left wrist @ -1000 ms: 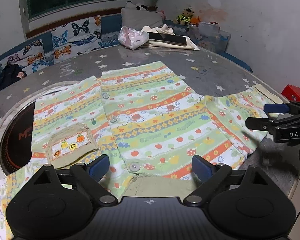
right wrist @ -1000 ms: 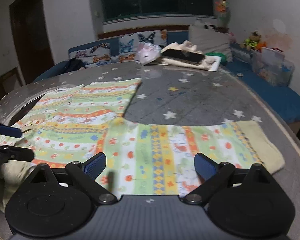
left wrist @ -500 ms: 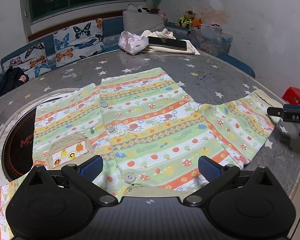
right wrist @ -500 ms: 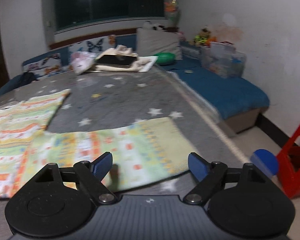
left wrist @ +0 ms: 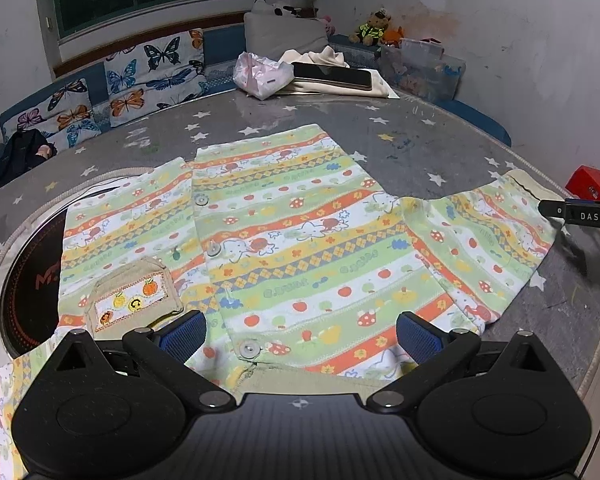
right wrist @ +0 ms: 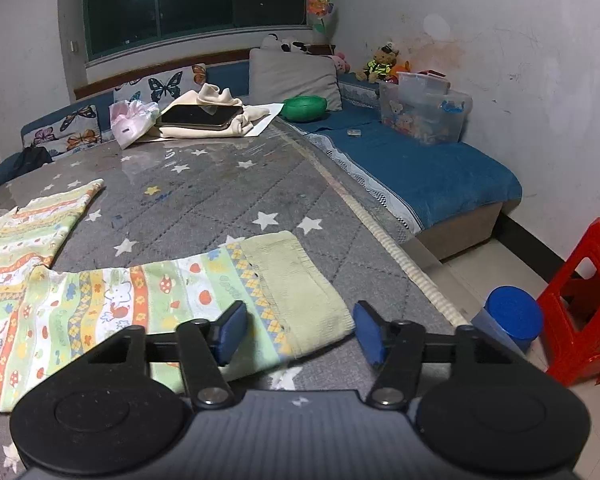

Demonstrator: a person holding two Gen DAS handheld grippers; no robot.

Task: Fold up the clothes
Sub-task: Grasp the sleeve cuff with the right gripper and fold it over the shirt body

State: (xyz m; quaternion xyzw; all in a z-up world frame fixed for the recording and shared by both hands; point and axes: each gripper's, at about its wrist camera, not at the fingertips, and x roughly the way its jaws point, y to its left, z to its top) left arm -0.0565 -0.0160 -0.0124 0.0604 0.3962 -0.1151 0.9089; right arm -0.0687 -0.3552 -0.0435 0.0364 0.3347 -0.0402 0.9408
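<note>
Our right hand-held gripper (right wrist: 296, 330), jaws just narrowing but half-spread, straddles the shirt sleeve's cuff (right wrist: 300, 292) near the bench's (right wrist: 228, 196) right edge; we risk pinching only one layer, dragging the flat shirt (left wrist: 284, 248) askew.

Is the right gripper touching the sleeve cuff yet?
Cannot tell. In the right wrist view the right gripper straddles the sleeve cuff; its jaws have just been closing, but neither blue pad plainly presses the cloth.

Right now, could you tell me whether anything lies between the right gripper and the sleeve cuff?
Nothing visible does. The right gripper has been closing, and the sleeve cuff already lies between its fingers, flat on the table, pads apparently not yet pressing.
</note>
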